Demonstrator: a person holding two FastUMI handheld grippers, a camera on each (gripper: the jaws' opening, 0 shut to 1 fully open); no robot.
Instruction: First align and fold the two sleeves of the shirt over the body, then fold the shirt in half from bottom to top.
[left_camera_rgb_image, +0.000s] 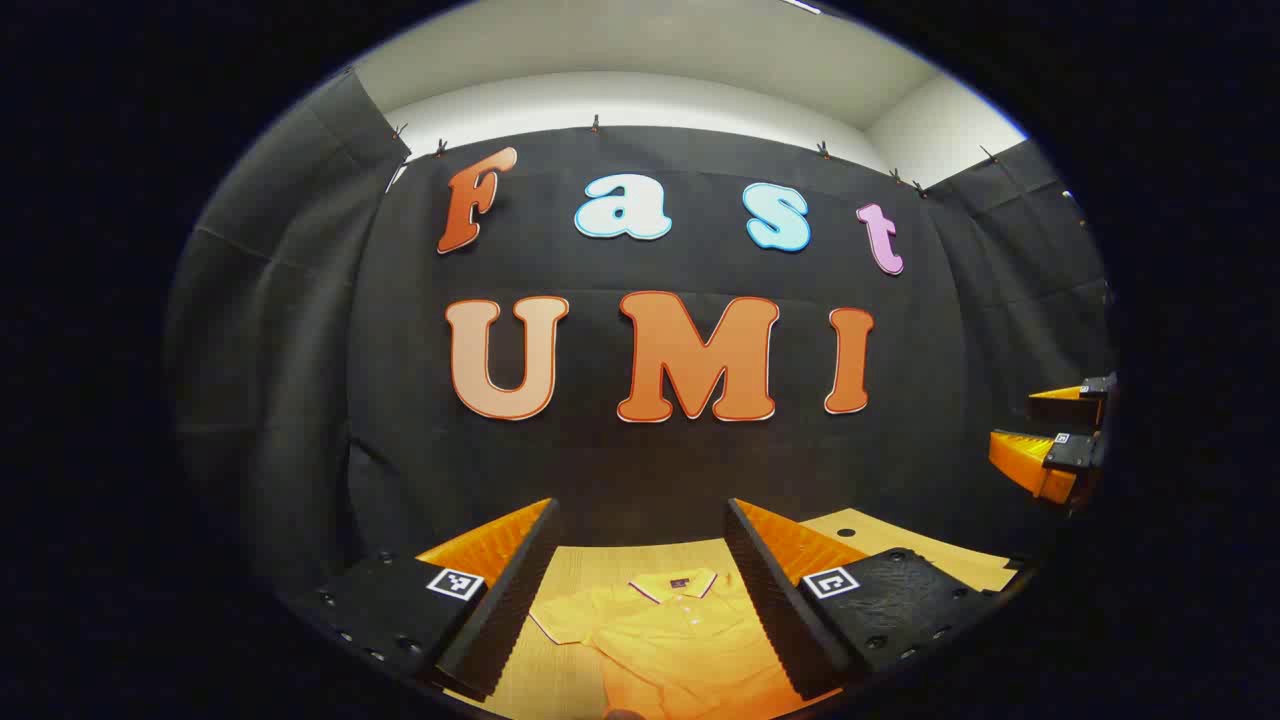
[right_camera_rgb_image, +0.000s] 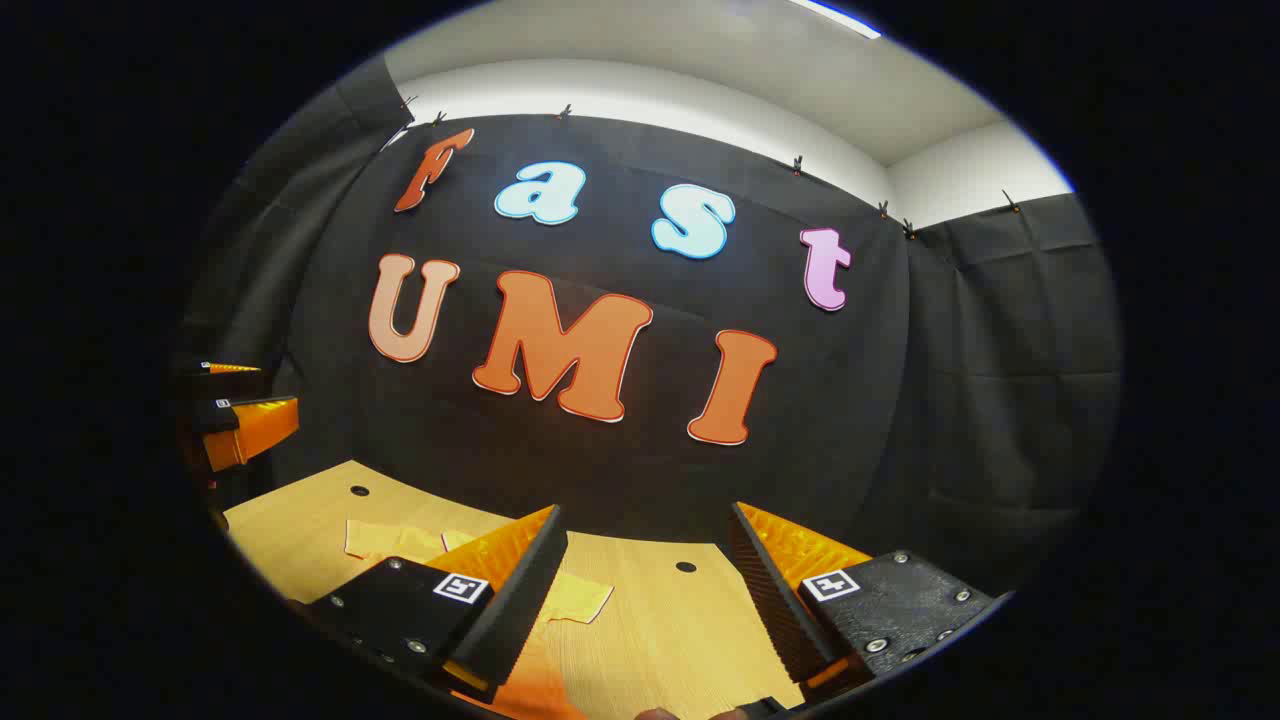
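Both your left tongs (left_camera_rgb_image: 640, 590) and right tongs (right_camera_rgb_image: 645, 590) gape empty above the shirt (left_camera_rgb_image: 670, 640) lying flat mid-counter (right_camera_rgb_image: 650, 640); descend off-centre and you'll likely pinch body cloth with the sleeve.

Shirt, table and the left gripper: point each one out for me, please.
shirt (left_camera_rgb_image: 690, 625): left gripper view, on its chest below the collar.
table (right_camera_rgb_image: 660, 620): right gripper view, on bare wood between the fingers.
left gripper (left_camera_rgb_image: 640, 590): left gripper view, midway between its open fingertips, above the shirt.
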